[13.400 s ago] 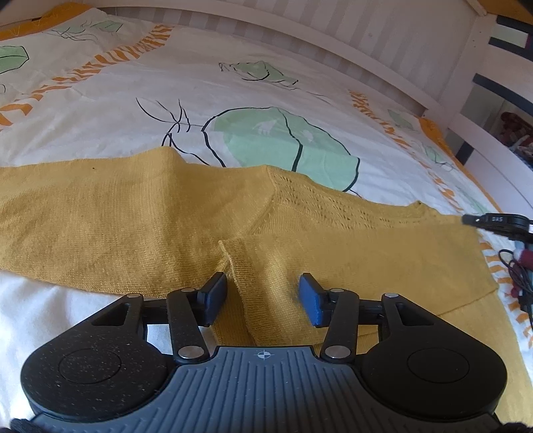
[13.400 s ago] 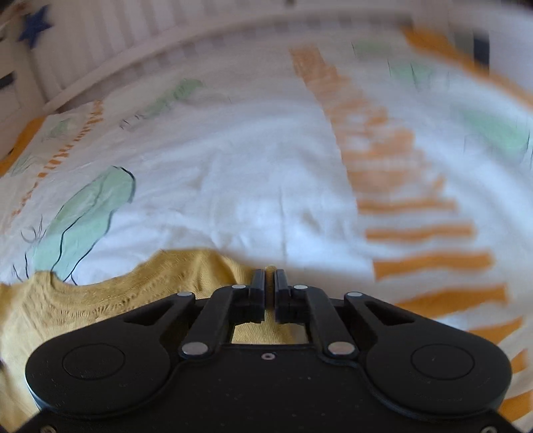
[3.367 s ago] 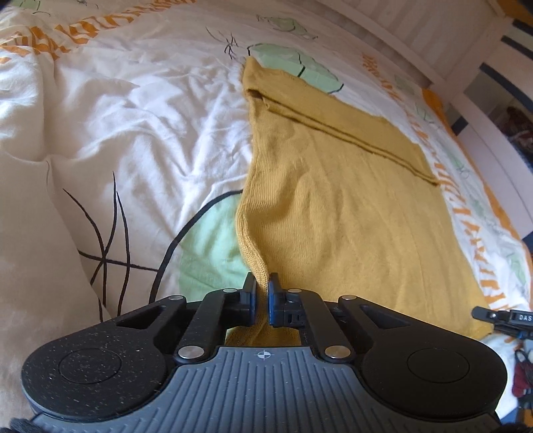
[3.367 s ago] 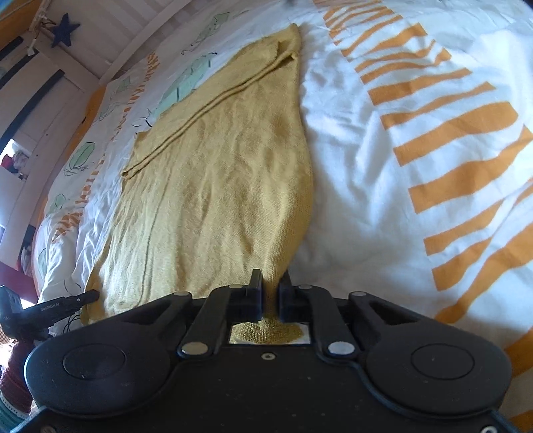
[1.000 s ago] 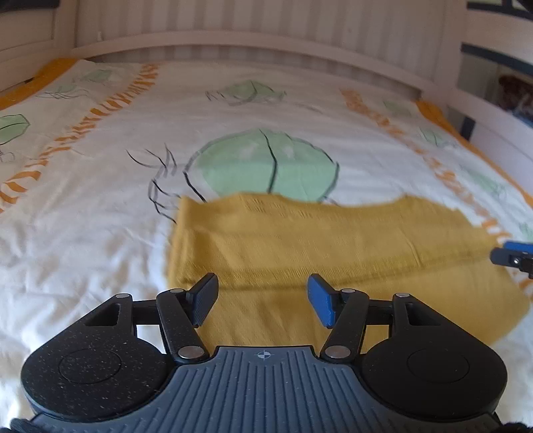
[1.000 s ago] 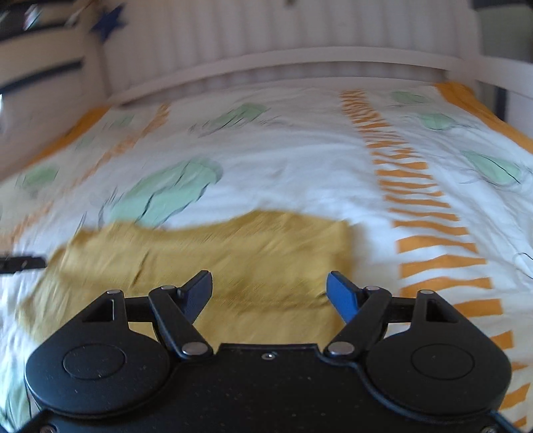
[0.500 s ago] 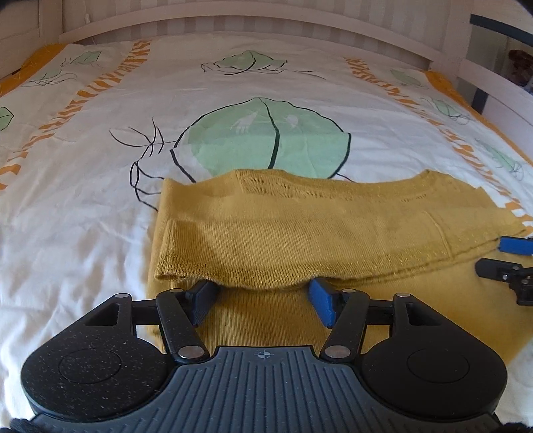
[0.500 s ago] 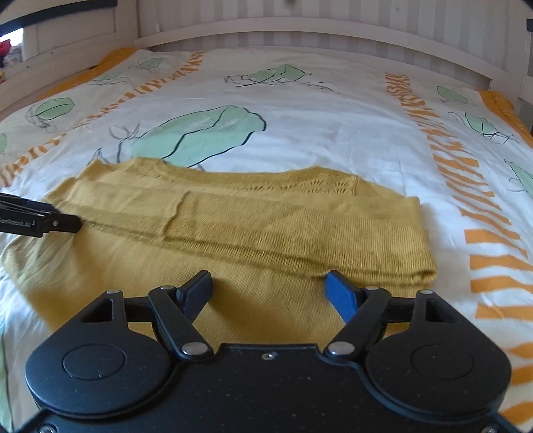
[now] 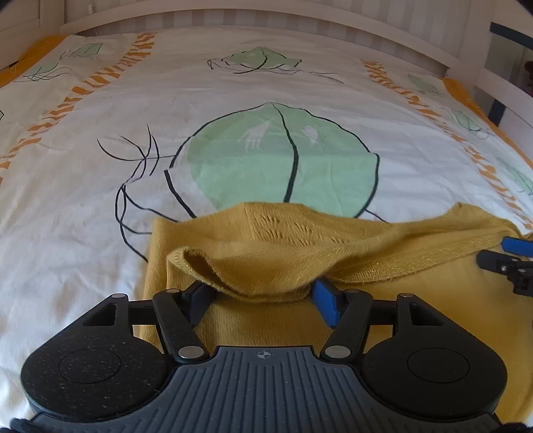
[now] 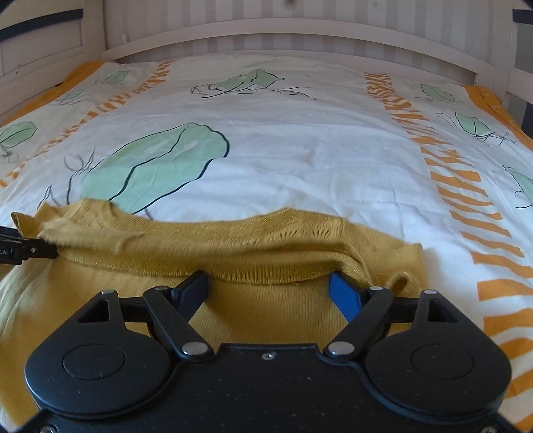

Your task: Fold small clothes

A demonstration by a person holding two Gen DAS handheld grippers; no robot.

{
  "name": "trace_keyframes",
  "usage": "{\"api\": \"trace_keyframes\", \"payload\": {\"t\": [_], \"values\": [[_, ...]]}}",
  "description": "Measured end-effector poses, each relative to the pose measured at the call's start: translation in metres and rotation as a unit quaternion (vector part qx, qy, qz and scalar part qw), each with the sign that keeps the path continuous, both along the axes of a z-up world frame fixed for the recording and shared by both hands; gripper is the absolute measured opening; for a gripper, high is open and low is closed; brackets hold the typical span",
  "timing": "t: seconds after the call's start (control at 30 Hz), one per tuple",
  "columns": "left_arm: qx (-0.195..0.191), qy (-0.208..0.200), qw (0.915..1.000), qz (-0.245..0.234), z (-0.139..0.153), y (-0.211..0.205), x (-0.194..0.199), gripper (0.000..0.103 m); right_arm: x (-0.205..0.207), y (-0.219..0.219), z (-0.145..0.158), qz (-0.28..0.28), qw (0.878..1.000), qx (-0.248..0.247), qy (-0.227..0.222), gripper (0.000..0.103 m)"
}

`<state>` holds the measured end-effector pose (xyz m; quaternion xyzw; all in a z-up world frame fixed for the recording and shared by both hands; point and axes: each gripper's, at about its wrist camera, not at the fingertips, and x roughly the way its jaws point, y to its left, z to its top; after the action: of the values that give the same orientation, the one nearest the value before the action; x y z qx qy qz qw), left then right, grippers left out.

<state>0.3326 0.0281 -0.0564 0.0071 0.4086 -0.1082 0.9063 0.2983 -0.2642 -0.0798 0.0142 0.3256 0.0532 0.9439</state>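
We count one yellow knit garment point(image 9: 383, 319) on the bed point(image 9: 233, 100), near its foot end. Two claws: left claw point(image 9: 265, 296) and right claw point(image 10: 268, 289), both at the garment's near fold. One white slatted headboard point(image 10: 299, 30) beyond.

A matt, loosely knitted wool-like cloth is seen in the sweater point(image 9: 266, 253); smooth printed cotton-like cloth in the bedcover point(image 9: 233, 86).

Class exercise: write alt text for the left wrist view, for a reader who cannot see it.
A folded mustard knit garment lies on a leaf-print duvet, its near fold edge over the open left gripper. The right gripper shows at the right edge.
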Motion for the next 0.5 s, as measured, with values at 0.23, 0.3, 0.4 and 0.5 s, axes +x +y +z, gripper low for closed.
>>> {"api": "trace_keyframes", "payload": {"t": [0.23, 0.3, 0.4, 0.5], "values": [[-0.012, 0.003, 0.9995, 0.029, 0.007, 0.013, 0.014, 0.062, 0.007, -0.004, 0.006, -0.006, 1.000, 0.004, 0.015, 0.082], [-0.016, 0.000, 0.9994, 0.032, 0.011, 0.018, 0.012, 0.062, 0.004, -0.005, 0.009, -0.006, 1.000, 0.004, 0.021, 0.082], [-0.023, 0.002, 0.9991, 0.036, 0.017, 0.026, 0.001, 0.062, -0.001, -0.008, 0.015, -0.009, 1.000, 0.001, 0.028, 0.082], [-0.033, 0.008, 0.9988, 0.036, 0.020, 0.034, -0.013, 0.062, -0.009, -0.008, 0.023, -0.005, 1.000, 0.007, 0.028, 0.084]]}}
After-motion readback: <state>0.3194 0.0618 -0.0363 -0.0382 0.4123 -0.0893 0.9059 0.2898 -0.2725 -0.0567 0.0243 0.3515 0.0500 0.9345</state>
